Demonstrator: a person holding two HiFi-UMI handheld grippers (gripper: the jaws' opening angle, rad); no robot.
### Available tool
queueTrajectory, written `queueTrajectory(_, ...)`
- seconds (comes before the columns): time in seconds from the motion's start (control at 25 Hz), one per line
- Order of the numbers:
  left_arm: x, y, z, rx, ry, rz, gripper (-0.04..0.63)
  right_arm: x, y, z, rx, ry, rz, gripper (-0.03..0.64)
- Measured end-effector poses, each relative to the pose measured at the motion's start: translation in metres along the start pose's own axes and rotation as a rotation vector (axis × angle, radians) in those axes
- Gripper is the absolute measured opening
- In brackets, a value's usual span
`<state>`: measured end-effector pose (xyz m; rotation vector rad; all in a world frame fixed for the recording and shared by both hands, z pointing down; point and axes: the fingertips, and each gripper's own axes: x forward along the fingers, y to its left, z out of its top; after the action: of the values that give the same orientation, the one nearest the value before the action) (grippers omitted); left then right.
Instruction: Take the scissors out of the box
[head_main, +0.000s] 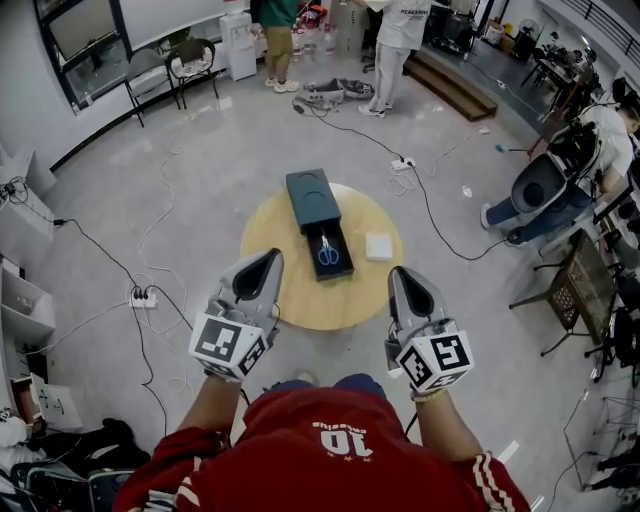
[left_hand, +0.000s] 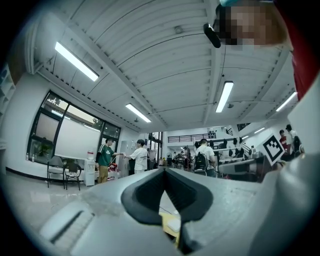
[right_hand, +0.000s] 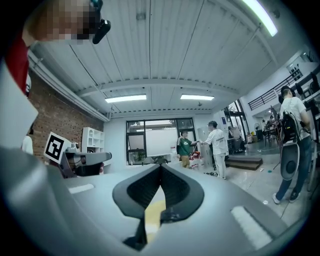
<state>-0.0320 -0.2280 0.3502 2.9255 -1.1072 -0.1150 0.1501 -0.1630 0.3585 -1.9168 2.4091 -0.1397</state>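
Observation:
On the round yellow table (head_main: 290, 300) lies a dark box (head_main: 318, 225) with its tray slid out toward me. Blue-handled scissors (head_main: 328, 251) lie in that tray. My left gripper (head_main: 272, 258) hovers over the table's near left edge, jaws shut and empty, tips touching in the left gripper view (left_hand: 163, 171). My right gripper (head_main: 397, 274) hangs over the near right edge, also shut with nothing in it, as the right gripper view (right_hand: 160, 166) shows. Both point level, away from me, short of the box.
A small white square pad (head_main: 379, 246) lies on the table right of the box. Cables and a power strip (head_main: 142, 297) run over the floor on the left. Two people stand at the far side of the room (head_main: 385, 50). A chair (head_main: 545, 195) stands at right.

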Motion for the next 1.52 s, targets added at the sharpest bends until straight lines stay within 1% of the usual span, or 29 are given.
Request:
queueTrajectory(0.4, 0.025, 0.009, -0.010, -0.003, 0.008, -0.013, 0.003, 0.027, -0.010, -0.008, 0.010, 0.017, 0.030, 0.002)
queueTrajectory(0.68, 0.047, 0.005, -0.008, 0.015, 0.005, -0.039, 0.002, 0.046, -0.026, -0.004, 0.032, -0.018, 0.068, 0.002)
queueTrajectory(0.92, 0.063, 0.021, -0.009, 0.010, 0.016, -0.021, 0.002, 0.069, -0.032, 0.002, 0.029, -0.038, 0.099, 0.002)
queueTrajectory(1.08, 0.072, 0.026, -0.011, 0.008, 0.014, -0.015, 0.002, 0.083, -0.034, -0.002, 0.026, -0.028, 0.129, 0.032)
queueTrajectory(1.28, 0.080, 0.035, -0.013, 0.002, 0.018, -0.010, 0.002, 0.102, -0.031, -0.008, 0.024, -0.007, 0.164, 0.098)
queueTrajectory(1.44, 0.085, 0.038, -0.016, 0.001, 0.027, -0.011, 0.002, 0.116, -0.028, -0.016, 0.052, 0.023, 0.207, 0.158)
queueTrajectory(1.52, 0.087, 0.043, -0.020, 0.001, 0.034, -0.009, 0.002, 0.125, -0.027, -0.020, 0.061, 0.025, 0.219, 0.166)
